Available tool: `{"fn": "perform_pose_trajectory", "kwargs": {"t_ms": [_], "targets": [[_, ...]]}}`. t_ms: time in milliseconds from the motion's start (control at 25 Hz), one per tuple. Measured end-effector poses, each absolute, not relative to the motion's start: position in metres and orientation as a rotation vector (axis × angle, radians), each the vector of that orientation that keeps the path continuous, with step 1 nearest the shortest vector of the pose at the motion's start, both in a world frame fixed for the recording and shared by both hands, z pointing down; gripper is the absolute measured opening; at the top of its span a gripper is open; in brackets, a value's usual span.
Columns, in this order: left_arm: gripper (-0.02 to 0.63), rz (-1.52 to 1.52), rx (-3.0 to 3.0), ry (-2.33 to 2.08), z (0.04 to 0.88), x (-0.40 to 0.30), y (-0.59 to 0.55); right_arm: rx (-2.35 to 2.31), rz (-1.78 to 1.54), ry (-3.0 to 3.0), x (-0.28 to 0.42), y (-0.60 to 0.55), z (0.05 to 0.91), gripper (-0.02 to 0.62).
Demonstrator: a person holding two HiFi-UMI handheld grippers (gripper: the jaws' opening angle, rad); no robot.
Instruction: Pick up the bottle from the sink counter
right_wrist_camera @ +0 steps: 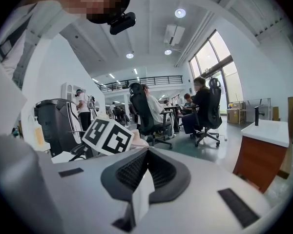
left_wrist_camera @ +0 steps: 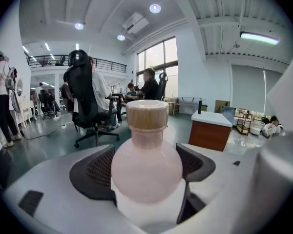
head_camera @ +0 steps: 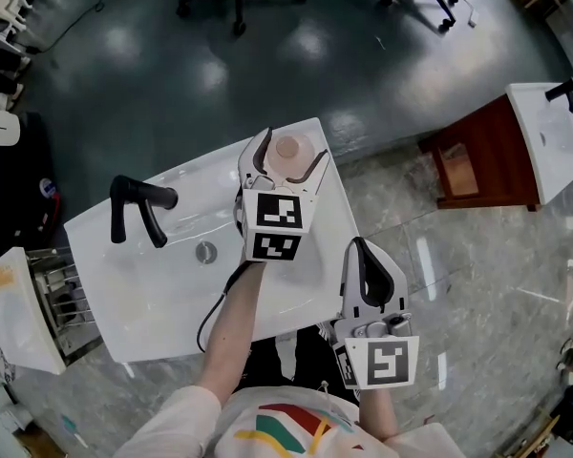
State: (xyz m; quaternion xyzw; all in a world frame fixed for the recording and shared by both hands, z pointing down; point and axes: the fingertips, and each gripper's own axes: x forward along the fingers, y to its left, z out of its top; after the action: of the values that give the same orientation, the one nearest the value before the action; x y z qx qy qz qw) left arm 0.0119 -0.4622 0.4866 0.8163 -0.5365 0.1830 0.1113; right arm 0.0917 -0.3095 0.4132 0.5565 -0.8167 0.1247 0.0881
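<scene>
Since it stands on the far right corner of the white ceramic sink counter (head_camera: 172,303), the round-bellied pale pink bottle with a tan cap (left_wrist_camera: 146,167) sits between the left gripper's (head_camera: 292,145) wide-spread jaws, apparently unsqueezed. It looks smooth, rigid and probably slippery; grip the bulb's widest part. Off the counter's near edge, the right gripper (head_camera: 363,246) is closed and empty.

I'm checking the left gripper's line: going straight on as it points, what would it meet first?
The pale pink round-bellied bottle with a tan cap: it stands right between the left gripper's fingers on the white sink counter, so its belly comes first.
</scene>
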Motion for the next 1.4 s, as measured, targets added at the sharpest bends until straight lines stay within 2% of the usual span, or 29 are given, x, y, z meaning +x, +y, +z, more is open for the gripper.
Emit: {"fn": "perform_pose_trajectory", "kwargs": {"t_ms": [320,720,920,1400], "targets": [[0.383,0.338,2.445,-1.694,0.351,-0.026,-0.419,1.657,0.19,-2.542,0.068,-0.314,0.335,0.011],[0.383,0.203,2.423,-2.031,0.197,-0.13,-0.311,1.476,-0.201,-2.739,-0.015,-0.283,0.22,0.011],[0.383,0.189,2.367,-2.2,0.171,-0.165,-0.247,1.374,-0.261,-2.824,-0.049,-0.255,0.201,0.011],[0.383,0.1,2.171,-2.461,0.171,-0.228,-0.151,1.195,-0.366,-2.93,-0.111,-0.203,0.191,0.011]]}}
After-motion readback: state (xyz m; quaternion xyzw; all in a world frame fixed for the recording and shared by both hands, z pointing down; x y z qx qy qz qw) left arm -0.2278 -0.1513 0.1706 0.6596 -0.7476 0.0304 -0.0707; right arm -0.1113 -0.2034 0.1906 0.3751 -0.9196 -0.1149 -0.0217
